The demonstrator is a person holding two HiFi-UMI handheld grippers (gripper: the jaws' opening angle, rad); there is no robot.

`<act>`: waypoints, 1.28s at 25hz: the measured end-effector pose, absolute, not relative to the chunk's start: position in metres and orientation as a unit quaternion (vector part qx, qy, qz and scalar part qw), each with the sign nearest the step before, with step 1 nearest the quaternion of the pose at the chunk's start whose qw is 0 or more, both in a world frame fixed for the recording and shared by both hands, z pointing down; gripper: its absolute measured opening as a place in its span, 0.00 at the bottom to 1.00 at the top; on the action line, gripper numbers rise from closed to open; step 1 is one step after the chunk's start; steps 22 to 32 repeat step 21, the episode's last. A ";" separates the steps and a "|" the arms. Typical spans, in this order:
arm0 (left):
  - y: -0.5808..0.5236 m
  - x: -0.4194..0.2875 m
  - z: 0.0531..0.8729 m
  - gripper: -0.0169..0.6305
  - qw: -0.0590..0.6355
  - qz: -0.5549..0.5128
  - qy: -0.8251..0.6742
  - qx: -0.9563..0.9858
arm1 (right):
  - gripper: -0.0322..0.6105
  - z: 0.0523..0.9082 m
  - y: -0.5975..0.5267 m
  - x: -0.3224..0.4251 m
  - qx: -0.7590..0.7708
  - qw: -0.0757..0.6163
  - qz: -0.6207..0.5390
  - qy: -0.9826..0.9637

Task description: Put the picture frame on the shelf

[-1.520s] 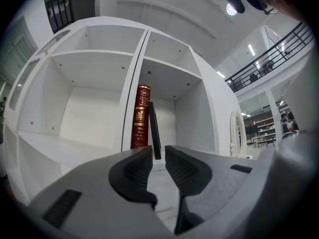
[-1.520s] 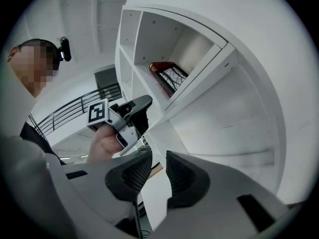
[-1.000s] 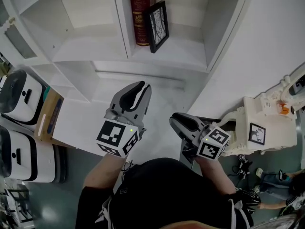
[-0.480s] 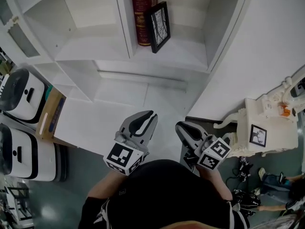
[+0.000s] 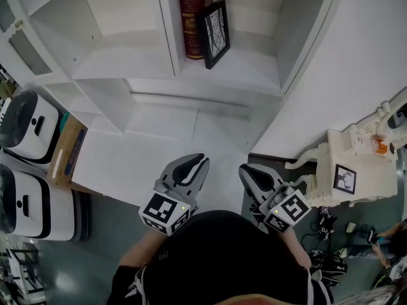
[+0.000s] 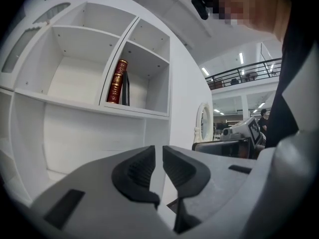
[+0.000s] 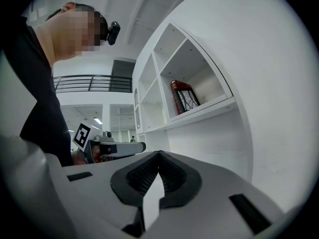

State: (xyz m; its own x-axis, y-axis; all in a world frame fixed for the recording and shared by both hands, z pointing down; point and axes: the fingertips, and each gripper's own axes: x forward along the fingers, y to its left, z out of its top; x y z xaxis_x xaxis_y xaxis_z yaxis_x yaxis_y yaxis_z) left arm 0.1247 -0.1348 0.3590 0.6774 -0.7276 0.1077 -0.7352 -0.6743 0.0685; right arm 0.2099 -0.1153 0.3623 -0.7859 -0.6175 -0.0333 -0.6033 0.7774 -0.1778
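Ahead of both jaws I have open room: the white shelf unit (image 5: 248,68) stands well clear, its ledge edges unobstructed. The black-framed picture (image 5: 216,33) stands well beyond the jaw tips in the upper compartment, leaning against the dark red hardback book (image 5: 194,18) on its left. My left gripper (image 5: 202,162) has its jaws a narrow slit apart with nothing between them; my right gripper (image 5: 243,168) has its jaw tips pressed together, empty. Since a second ago both grippers have drawn back from the shelf towards the person's body, and the right jaws have shut. The left gripper view shows the frame only as a dark sliver edge-on beside the book; the right gripper view catches its glazed face.
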 end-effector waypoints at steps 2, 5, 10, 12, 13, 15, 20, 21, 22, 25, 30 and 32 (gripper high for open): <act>-0.135 0.125 0.358 0.11 0.052 0.036 -0.397 0.916 | 0.08 0.361 -0.115 0.210 -0.325 0.042 -0.075 0.942; -0.135 0.125 0.360 0.11 0.056 0.039 -0.395 0.916 | 0.08 0.362 -0.115 0.211 -0.328 0.038 -0.074 0.941; -0.136 0.129 0.364 0.11 0.061 0.045 -0.392 0.917 | 0.08 0.362 -0.116 0.213 -0.332 0.033 -0.071 0.940; -0.135 0.131 0.365 0.11 0.062 0.047 -0.388 0.918 | 0.08 0.362 -0.116 0.214 -0.332 0.033 -0.070 0.940; -0.135 0.132 0.366 0.11 0.064 0.049 -0.387 0.918 | 0.08 0.363 -0.116 0.214 -0.332 0.033 -0.070 0.940; -0.134 0.132 0.370 0.11 0.072 0.051 -0.386 0.918 | 0.08 0.364 -0.116 0.214 -0.332 0.033 -0.072 0.940; -0.132 0.134 0.373 0.11 0.082 0.051 -0.381 0.919 | 0.08 0.365 -0.114 0.215 -0.332 0.034 -0.074 0.940; -0.132 0.135 0.374 0.11 0.082 0.051 -0.380 0.920 | 0.08 0.365 -0.114 0.216 -0.333 0.035 -0.074 0.939; -0.132 0.135 0.374 0.11 0.082 0.051 -0.380 0.920 | 0.08 0.365 -0.114 0.216 -0.333 0.035 -0.074 0.939; -0.132 0.135 0.374 0.11 0.082 0.051 -0.380 0.920 | 0.08 0.365 -0.114 0.216 -0.333 0.035 -0.074 0.939; -0.132 0.135 0.374 0.11 0.082 0.051 -0.380 0.920 | 0.08 0.365 -0.114 0.216 -0.333 0.035 -0.074 0.939; -0.132 0.135 0.374 0.11 0.082 0.051 -0.380 0.920 | 0.08 0.365 -0.114 0.216 -0.333 0.035 -0.074 0.939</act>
